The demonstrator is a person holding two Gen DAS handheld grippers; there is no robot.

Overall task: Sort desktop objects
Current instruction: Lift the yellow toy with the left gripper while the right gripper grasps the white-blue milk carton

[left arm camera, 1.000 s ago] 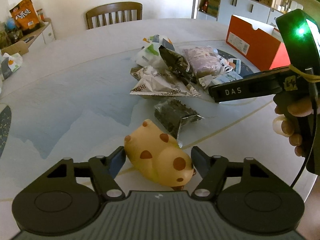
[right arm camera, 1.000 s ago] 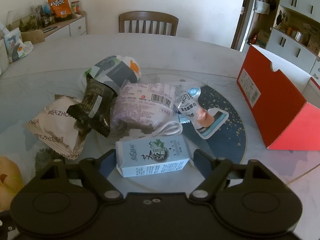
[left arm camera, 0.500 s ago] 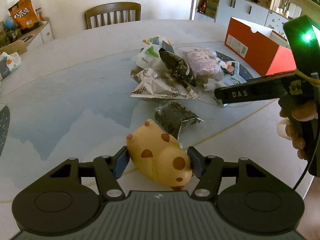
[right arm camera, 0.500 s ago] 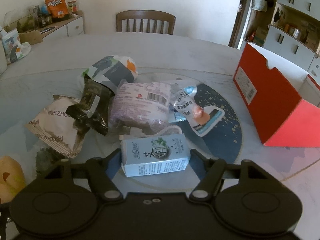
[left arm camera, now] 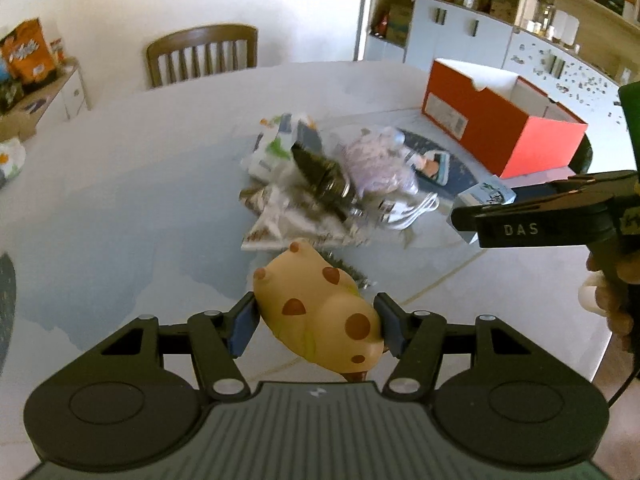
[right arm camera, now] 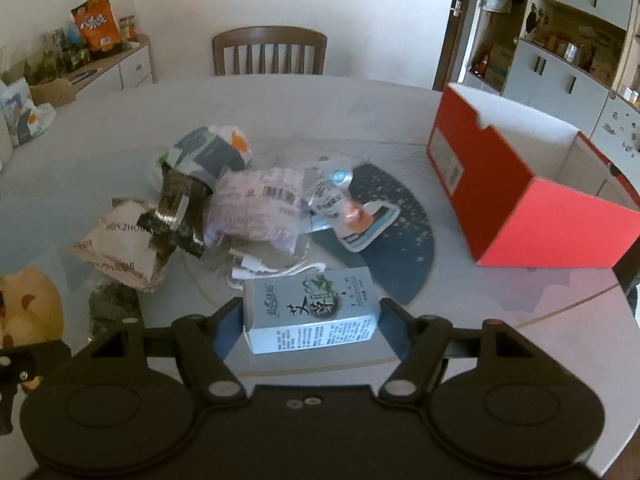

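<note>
Tabletop (right arm camera: 360, 96), round, pale marble-patterned with a dark blue speckled inlay at its centre, carrying a heap of packets; left gripper (left arm camera: 316, 326) with jaws clamped on a soft yellow animal-shaped toy with brown spots (left arm camera: 320, 308), both blue pads pressed to its flanks, toy lifted clear of the tabletop near the near edge; right gripper (right arm camera: 310, 312) with jaws clamped on a pale blue rectangular carton printed with dark characters (right arm camera: 310, 312), pads against its two short ends, carton held lengthwise above the near edge of the blue inlay; hand (left arm camera: 612, 292) of a person gripping the right gripper's handle at the right edge of the left wrist view. Heap at the centre of the tabletop: beige crinkled paper snack bag (right arm camera: 120, 248) on the left; black foil packet (right arm camera: 180, 212) lying across it; lilac translucent bag with a barcode label (right arm camera: 256, 208) beside it; white, grey and orange pouch (right arm camera: 208, 152) on the far side; clear pouch with an orange cap (right arm camera: 340, 204) on the inlay; coiled white cable (right arm camera: 272, 268) just behind the carton. Open red cardboard box with a white interior (right arm camera: 500, 184) at the right edge of the tabletop, well apart from the heap; brown wooden chair (right arm camera: 269, 52) at the far edge.
</note>
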